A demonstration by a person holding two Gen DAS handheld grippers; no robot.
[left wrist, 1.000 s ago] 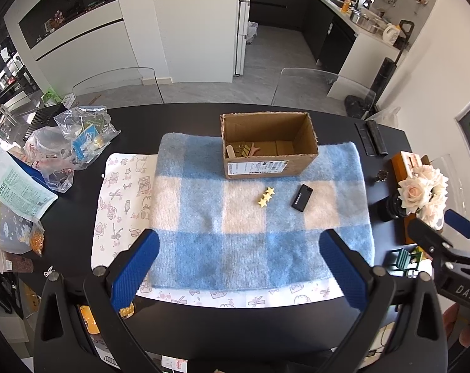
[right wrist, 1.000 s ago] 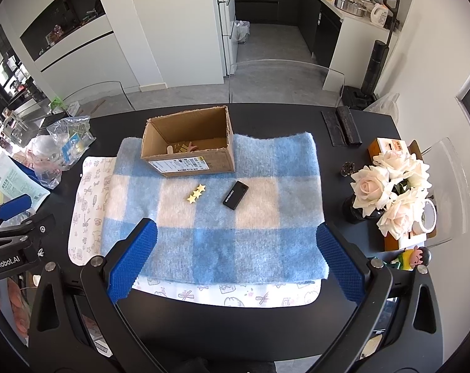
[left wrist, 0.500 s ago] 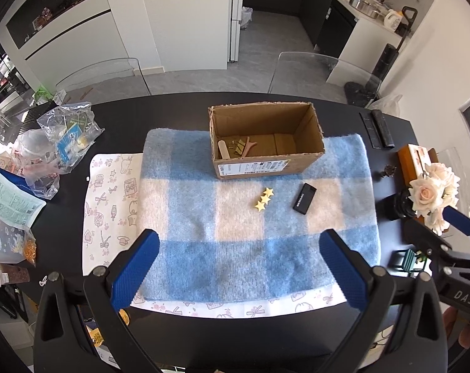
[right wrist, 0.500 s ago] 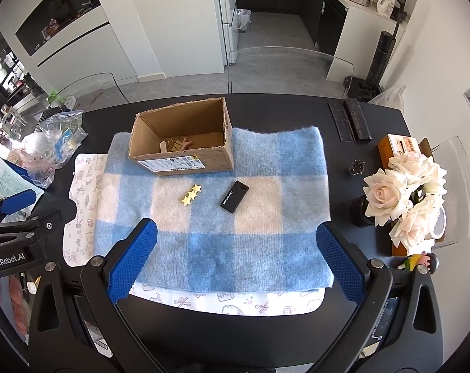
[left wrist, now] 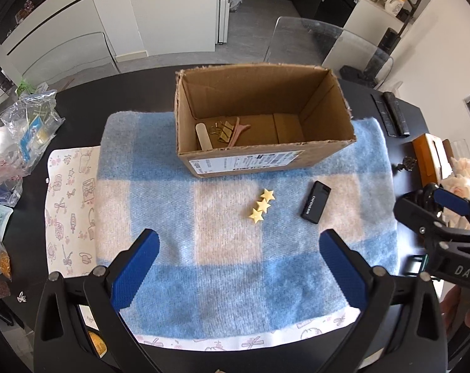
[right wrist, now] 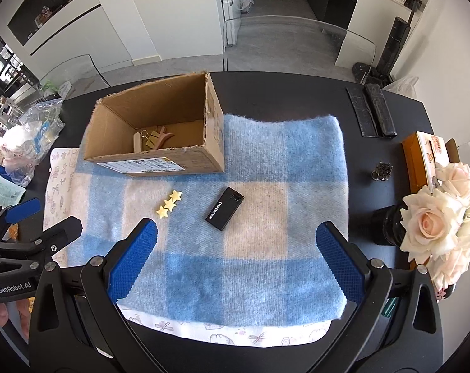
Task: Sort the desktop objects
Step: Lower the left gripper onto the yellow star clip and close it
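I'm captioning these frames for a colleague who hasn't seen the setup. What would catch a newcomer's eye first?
Probably the open cardboard box at the far edge of the blue-and-white checked cloth, with a few small items already inside. In front of it, on the cloth, lie a yellow star clip and, to its right, a small black device. White roses stand at the table's right.

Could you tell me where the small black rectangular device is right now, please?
The black device lies flat on the blue checked blanket, just right of the three yellow stars and in front of the cardboard box.

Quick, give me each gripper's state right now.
Left gripper: open, jaws wide apart, holding nothing.
Right gripper: open, jaws wide apart, holding nothing.
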